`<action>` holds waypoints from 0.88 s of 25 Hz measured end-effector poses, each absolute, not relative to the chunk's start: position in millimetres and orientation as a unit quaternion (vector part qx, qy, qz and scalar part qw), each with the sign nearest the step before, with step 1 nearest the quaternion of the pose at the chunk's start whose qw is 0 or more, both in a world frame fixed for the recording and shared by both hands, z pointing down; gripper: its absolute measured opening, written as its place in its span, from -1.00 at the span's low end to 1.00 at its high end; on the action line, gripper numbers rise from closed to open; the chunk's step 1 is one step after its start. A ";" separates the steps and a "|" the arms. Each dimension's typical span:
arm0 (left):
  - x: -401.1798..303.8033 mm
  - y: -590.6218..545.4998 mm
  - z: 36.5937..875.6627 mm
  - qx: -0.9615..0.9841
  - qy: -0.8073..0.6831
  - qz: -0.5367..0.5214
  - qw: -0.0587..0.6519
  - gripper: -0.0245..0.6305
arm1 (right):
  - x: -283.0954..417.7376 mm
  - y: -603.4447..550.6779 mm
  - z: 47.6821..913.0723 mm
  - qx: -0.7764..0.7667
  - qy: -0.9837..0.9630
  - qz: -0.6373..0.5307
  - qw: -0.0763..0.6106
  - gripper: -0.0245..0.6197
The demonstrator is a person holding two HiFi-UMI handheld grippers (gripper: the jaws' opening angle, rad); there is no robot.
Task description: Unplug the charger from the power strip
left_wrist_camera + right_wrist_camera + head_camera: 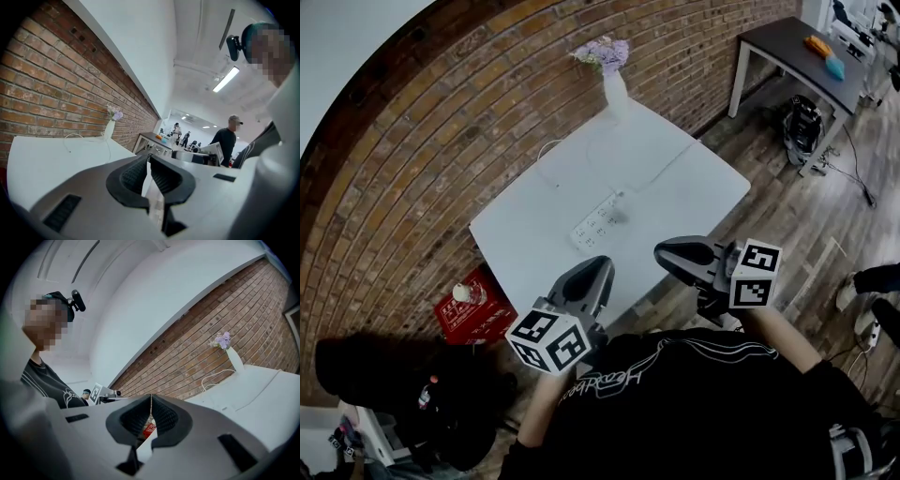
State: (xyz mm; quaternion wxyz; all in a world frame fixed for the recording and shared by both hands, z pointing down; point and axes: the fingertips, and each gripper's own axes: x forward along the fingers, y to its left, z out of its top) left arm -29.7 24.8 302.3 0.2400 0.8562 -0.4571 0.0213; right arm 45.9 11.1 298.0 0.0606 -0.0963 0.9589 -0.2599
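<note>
While the charger sits in its socket: a person stands at the near edge of a square white worktop [675, 202], holding the grey left tongs [600, 265] and the matching right tongs [660, 252], each with a black-and-white marker cube. Neither touches anything.
Left tongs: jaws pressed together with nothing between them, tip over the worktop's near edge and tilted slightly down.
Right tongs: jaws likewise together and empty, held about level just beside the left pair.
Power strip: the long white plastic power strip [596, 223] lies flat ahead of both tips, closer to the left pair's line and apart from both.
Charger: a small white block [619, 217] on the strip's side toward the right tongs, too small for its shape to be made out. It is judged to be plugged in.
Beyond the strip: a slim white vase of lilac flowers [615, 89], farthest from the tongs.
Step in hand: the approach, by the look of it, with the unplugging not yet begun.
Next move: likely to carry both pairs forward over the strip and part the jaws. One pair could steady the strip while the other closes on the charger's body and draws it straight out of the socket.
</note>
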 end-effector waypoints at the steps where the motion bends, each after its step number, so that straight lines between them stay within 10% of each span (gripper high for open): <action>1: -33.8 21.6 305.7 0.853 -0.461 0.022 0.243 -0.90 | 44.4 6.9 300.7 -0.096 0.958 -0.265 0.061 -0.93; 22: -128.1 -83.8 428.2 0.809 -0.491 0.106 0.305 -0.87 | 14.9 -93.6 369.1 -0.137 0.928 -0.345 0.041 -0.93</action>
